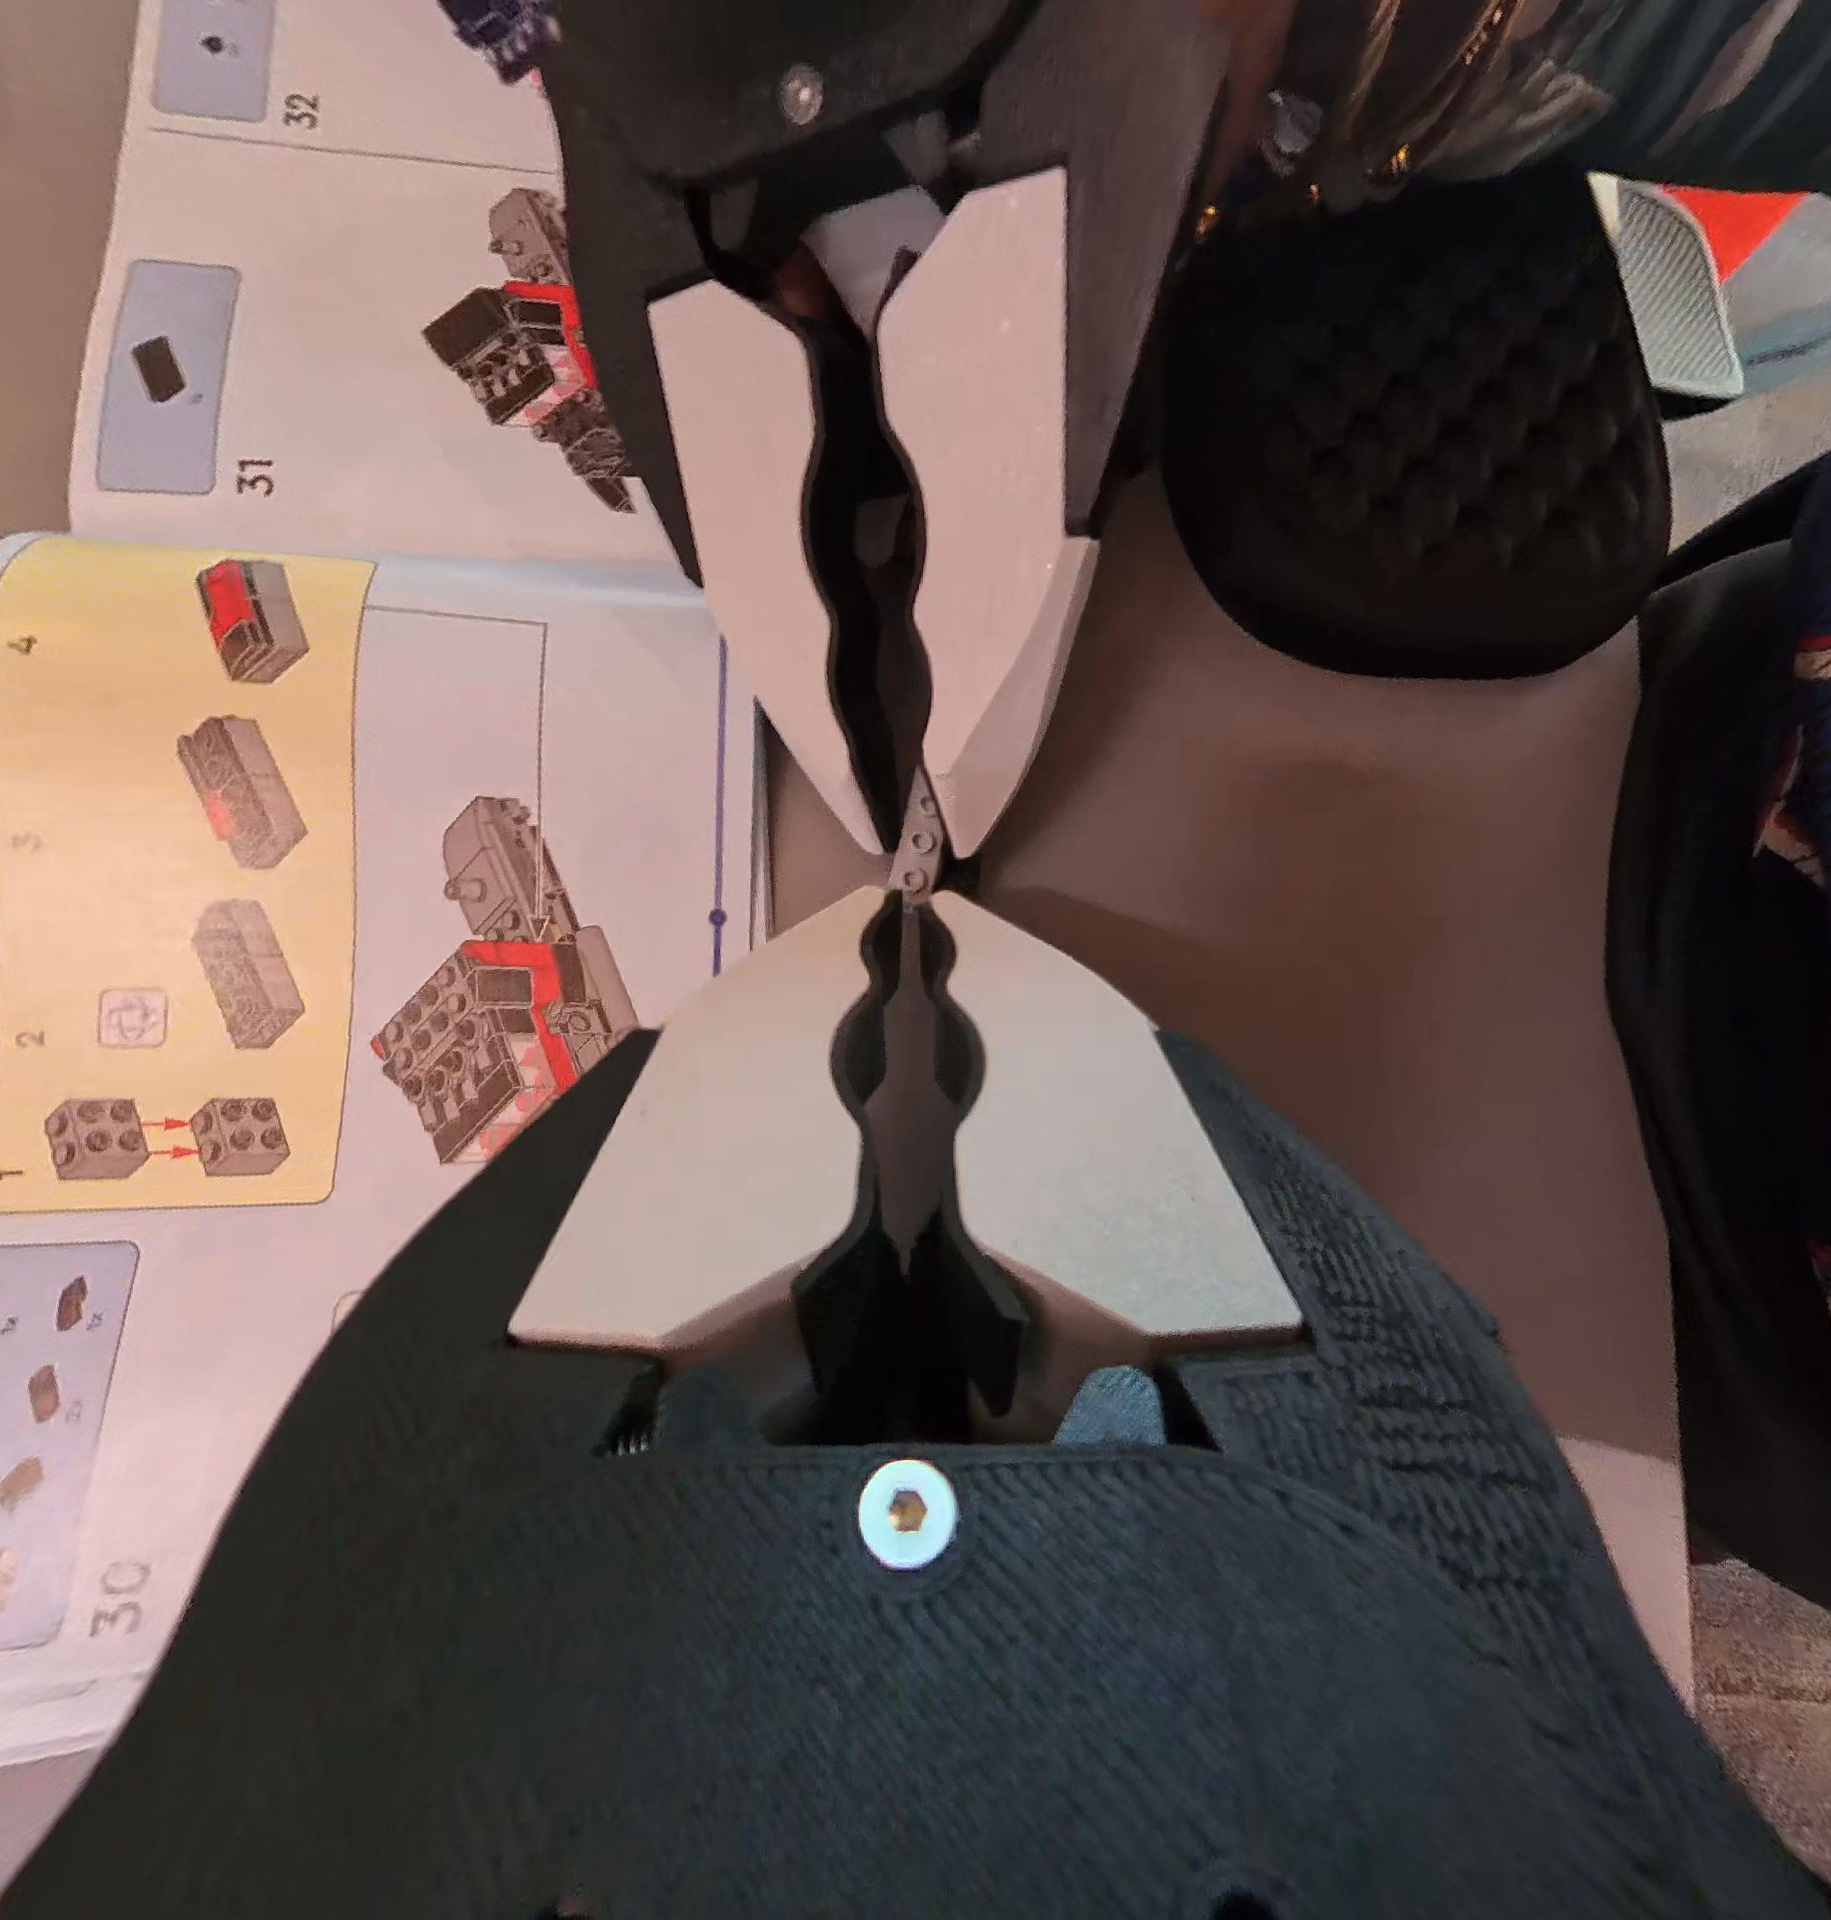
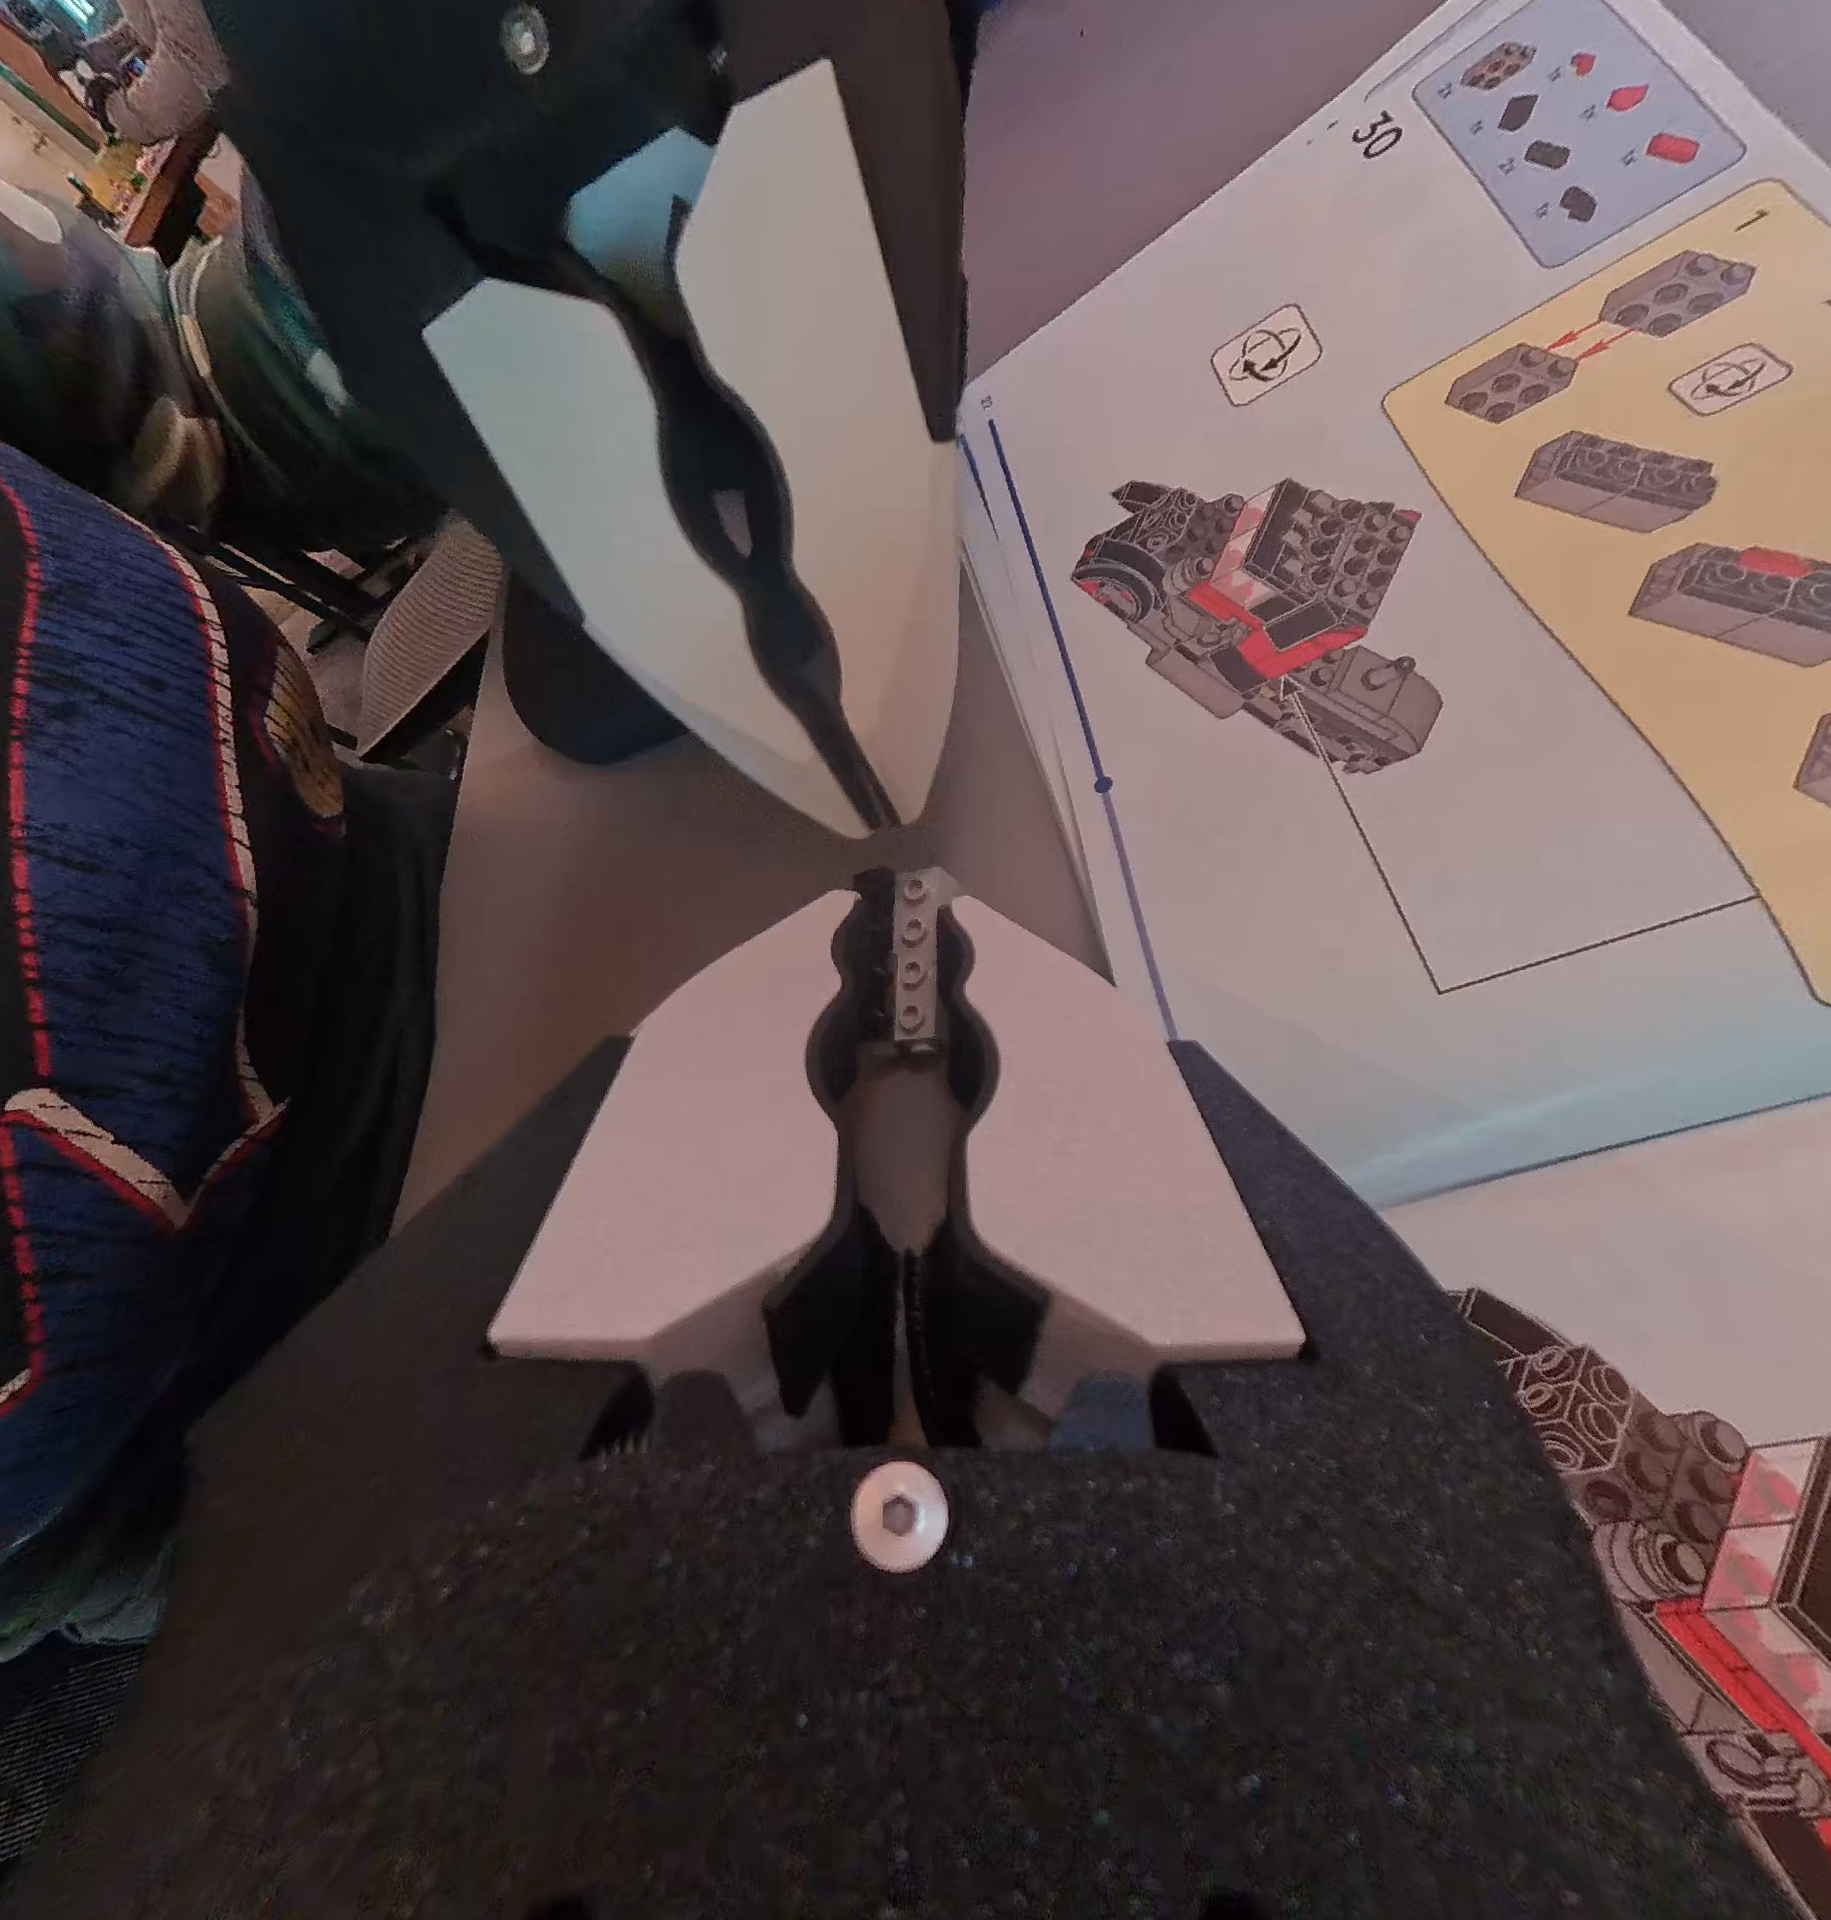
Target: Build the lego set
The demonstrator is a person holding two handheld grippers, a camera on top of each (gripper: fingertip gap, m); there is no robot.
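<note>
Grey plate [image 2: 916, 961] — right claw [image 2: 903, 914] (clamped)

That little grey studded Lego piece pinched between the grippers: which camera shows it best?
The right wrist view. There the grey studded piece lies along the right gripper, several studs facing the camera. The left wrist view shows only its short end, small and slanted, between the two grippers' tips; which gripper holds it there is unclear.

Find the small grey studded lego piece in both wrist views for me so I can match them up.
Left wrist view: the grey lego piece sits at centre, where the two grippers' tips meet.
Right wrist view: it lies just below centre, between this gripper's jaws.
Shared landmark: the open instruction booklet, left in the first, right in the second.
</note>
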